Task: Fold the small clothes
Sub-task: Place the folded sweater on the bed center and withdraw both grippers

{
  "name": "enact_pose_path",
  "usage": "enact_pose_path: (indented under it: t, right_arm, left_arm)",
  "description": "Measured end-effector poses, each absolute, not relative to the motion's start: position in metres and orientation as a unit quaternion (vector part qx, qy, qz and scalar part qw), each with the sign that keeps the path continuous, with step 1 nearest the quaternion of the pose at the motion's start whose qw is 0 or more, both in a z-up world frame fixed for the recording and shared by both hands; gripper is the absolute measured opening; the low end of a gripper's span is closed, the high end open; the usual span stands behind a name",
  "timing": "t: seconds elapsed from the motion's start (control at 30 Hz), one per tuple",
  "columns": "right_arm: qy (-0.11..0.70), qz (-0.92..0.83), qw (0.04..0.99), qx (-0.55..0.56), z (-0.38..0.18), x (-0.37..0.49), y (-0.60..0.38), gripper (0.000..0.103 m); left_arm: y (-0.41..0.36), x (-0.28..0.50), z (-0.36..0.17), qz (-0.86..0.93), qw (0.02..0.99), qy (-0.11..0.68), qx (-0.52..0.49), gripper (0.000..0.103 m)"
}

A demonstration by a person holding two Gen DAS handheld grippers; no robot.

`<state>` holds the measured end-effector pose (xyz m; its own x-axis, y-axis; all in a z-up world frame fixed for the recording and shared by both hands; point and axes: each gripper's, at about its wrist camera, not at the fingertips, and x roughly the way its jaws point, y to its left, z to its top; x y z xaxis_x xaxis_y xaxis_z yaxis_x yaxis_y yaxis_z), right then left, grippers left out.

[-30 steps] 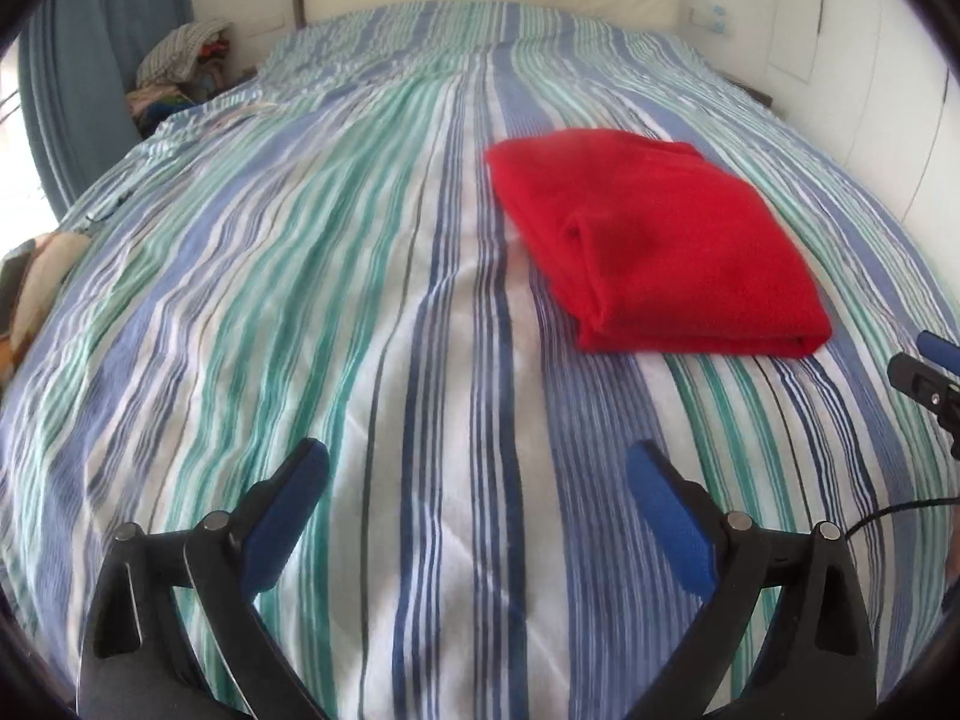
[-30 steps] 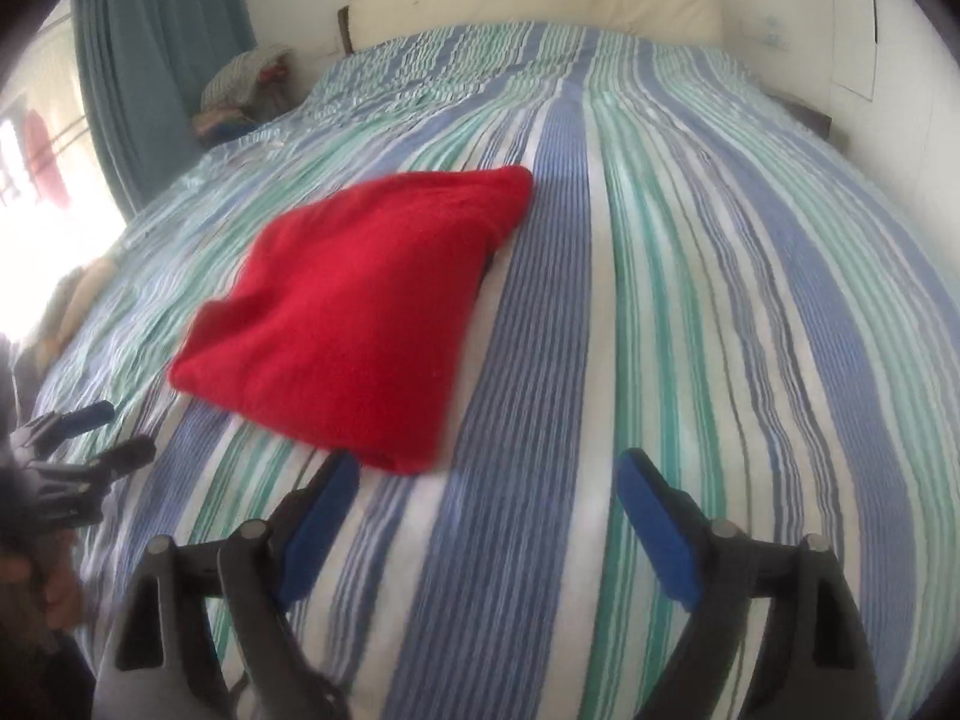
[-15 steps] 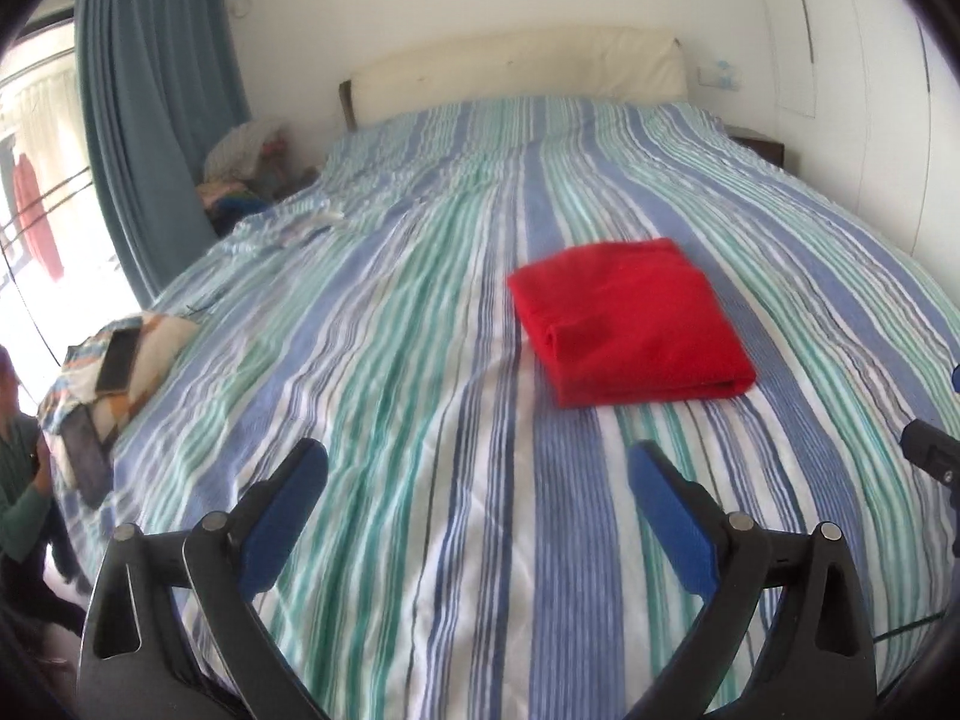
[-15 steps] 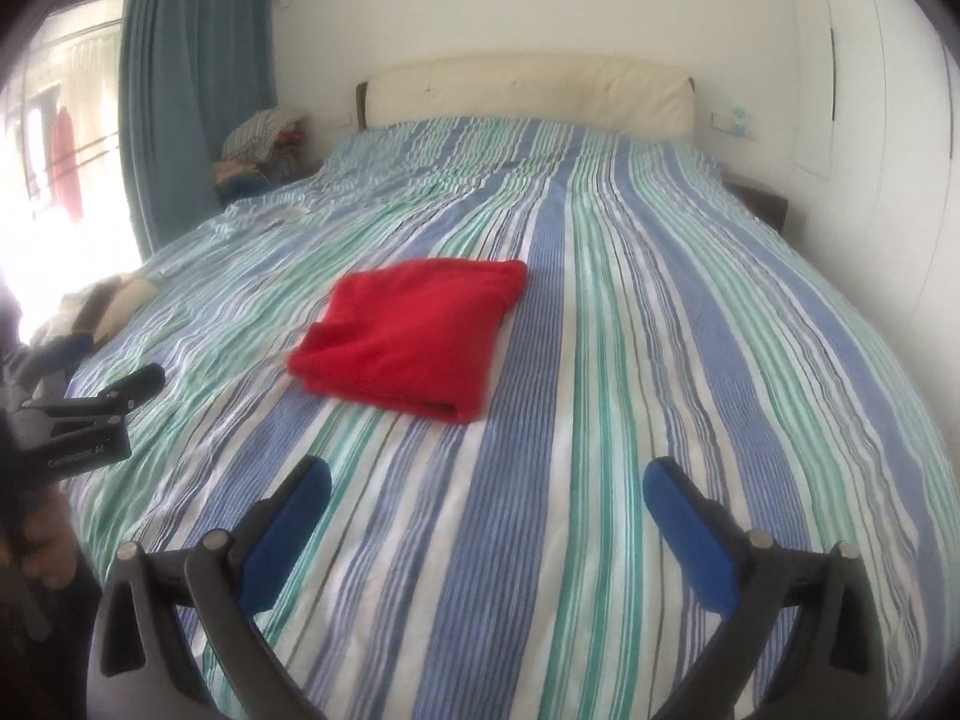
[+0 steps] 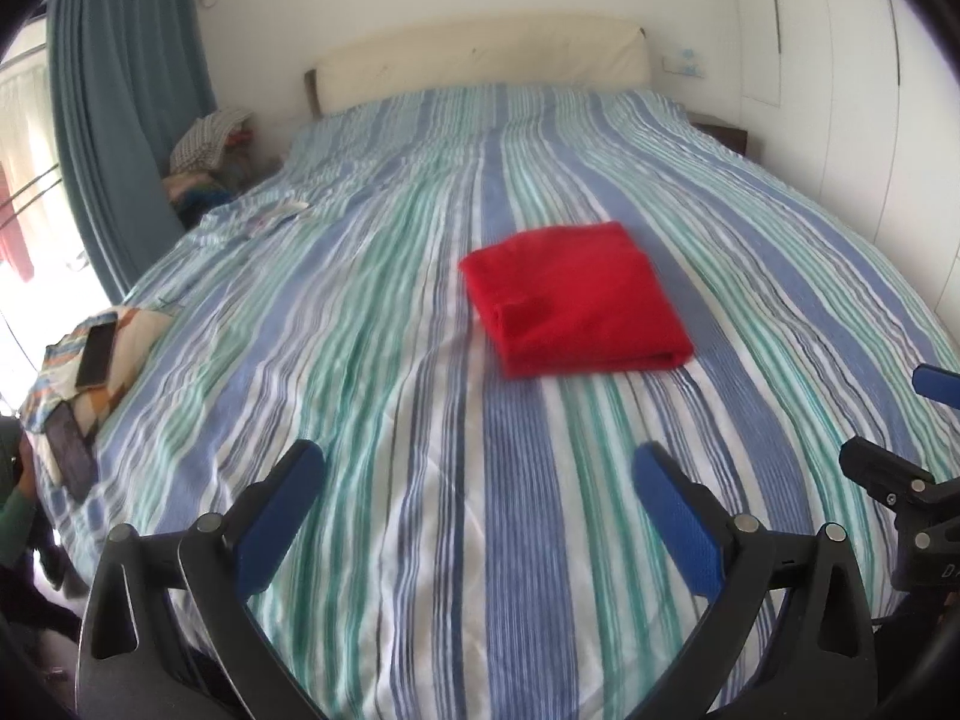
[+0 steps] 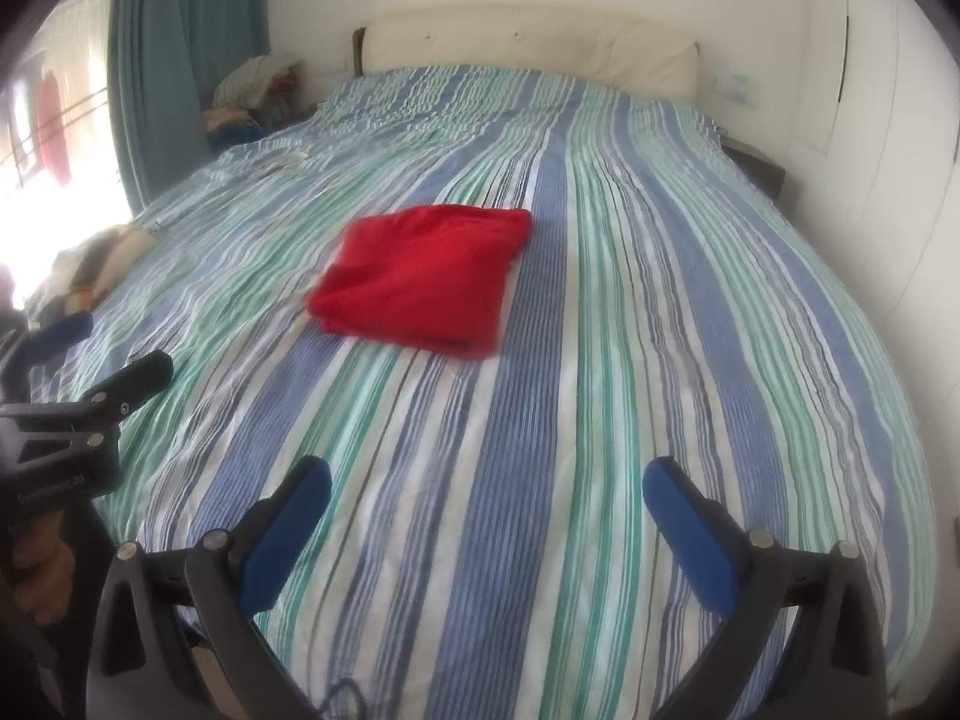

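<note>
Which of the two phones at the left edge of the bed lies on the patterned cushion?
The lighter phone lies on the cushion; the darker phone lies lower.

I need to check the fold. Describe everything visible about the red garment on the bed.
The red garment is plain, soft cloth that looks knit or fleecy. It is folded into a flat, roughly rectangular bundle with stacked layers visible at its near edge. It lies near the middle of the striped bedsheet, touching only the sheet. Both grippers, left and right, are open and well short of it.

A bed (image 5: 372,360) with striped sheet fills the frame; cream headboard (image 5: 480,63) against white wall, blue curtain (image 5: 120,120) and bright window upper left.
</note>
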<state>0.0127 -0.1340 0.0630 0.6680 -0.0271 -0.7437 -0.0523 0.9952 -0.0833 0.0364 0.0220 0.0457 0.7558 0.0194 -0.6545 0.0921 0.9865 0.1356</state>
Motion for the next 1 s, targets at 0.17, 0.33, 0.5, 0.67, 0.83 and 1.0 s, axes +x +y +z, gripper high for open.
enact_pose_path:
  t: [0.17, 0.33, 0.5, 0.67, 0.83, 1.0]
  right_arm:
    - [0.402, 0.006, 0.913, -0.065, 0.07, 0.011, -0.127, 0.103]
    - [0.401, 0.0, 0.913, -0.074, 0.076, 0.011, -0.117, 0.103]
    - [0.387, -0.017, 0.918, -0.079, 0.085, 0.01, -0.104, 0.102]
    - [0.368, -0.031, 0.926, -0.083, 0.096, 0.007, -0.099, 0.103]
    - [0.365, -0.039, 0.926, -0.088, 0.097, 0.008, -0.099, 0.103]
    - [0.369, -0.042, 0.924, -0.09, 0.094, 0.008, -0.102, 0.103]
  left_arm:
    - [0.03, 0.037, 0.046, -0.008, 0.93, 0.361, 0.067, 0.102]
    - [0.031, 0.038, 0.045, 0.002, 0.926, 0.37, 0.076, 0.102]
    - [0.034, 0.038, 0.051, -0.011, 0.925, 0.375, 0.06, 0.103]
    - [0.035, 0.036, 0.055, -0.002, 0.926, 0.374, 0.055, 0.103]
    - [0.034, 0.036, 0.055, 0.0, 0.924, 0.378, 0.055, 0.103]
    - [0.032, 0.035, 0.057, -0.002, 0.925, 0.376, 0.052, 0.103]
